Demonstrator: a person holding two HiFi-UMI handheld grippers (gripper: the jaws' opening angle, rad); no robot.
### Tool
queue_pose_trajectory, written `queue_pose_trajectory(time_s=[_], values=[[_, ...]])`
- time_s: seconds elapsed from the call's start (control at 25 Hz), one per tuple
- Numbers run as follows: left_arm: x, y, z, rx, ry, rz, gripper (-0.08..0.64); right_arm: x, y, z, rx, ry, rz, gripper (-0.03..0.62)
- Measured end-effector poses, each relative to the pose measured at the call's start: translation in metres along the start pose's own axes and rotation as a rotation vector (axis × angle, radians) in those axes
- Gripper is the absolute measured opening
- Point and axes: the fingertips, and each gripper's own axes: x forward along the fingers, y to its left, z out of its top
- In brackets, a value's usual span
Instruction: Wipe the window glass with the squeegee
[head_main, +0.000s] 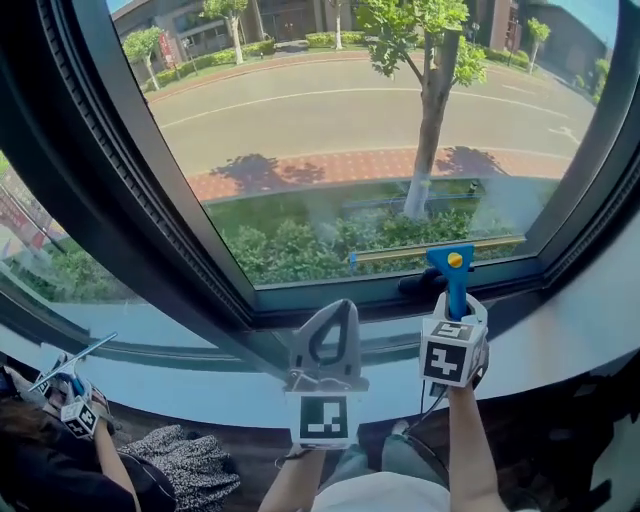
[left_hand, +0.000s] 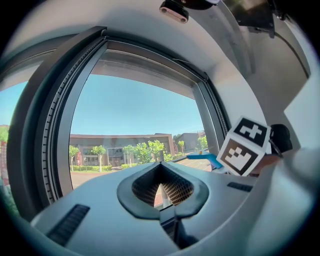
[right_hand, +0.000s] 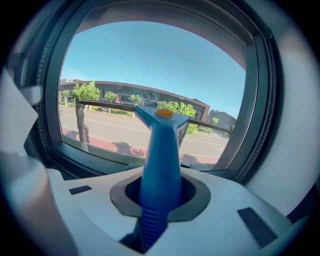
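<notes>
My right hand-held gripper (right_hand: 162, 192) is clamped round the ribbed blue handle of the squeegee (head_main: 452, 272), whose blade lies low against the window glass (head_main: 350, 130), just above the bottom frame (head_main: 400, 292). It looks like light, stiff plastic with a soft rubber edge, so I judge this hold on the ribs secure. My left hand-held gripper (left_hand: 161, 172) is pressed together on nothing.

Pale sill (head_main: 150, 385) under dark window frame (head_main: 300, 300) — runs left to right beneath left gripper (head_main: 335, 312) and right gripper (head_main: 455, 305), widening right of right gripper.
</notes>
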Motion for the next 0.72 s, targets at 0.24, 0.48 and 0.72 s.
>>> queue_pose_trajectory(time_s=[0.24, 0.48, 0.72], values=[[-0.018, 0.032, 0.041, 0.005, -0.014, 0.069, -0.008, -0.053, 0.01, 0.084, 0.041, -0.13, 0.047, 0.069], [-0.052, 0.043, 0.045, 0.031, 0.006, 0.177, -0.009, -0.085, 0.019, 0.133, 0.048, -0.243, 0.111, 0.069], [-0.071, 0.046, 0.047, 0.006, 0.023, 0.247, -0.008, -0.115, 0.017, 0.215, 0.07, -0.414, 0.15, 0.069]])
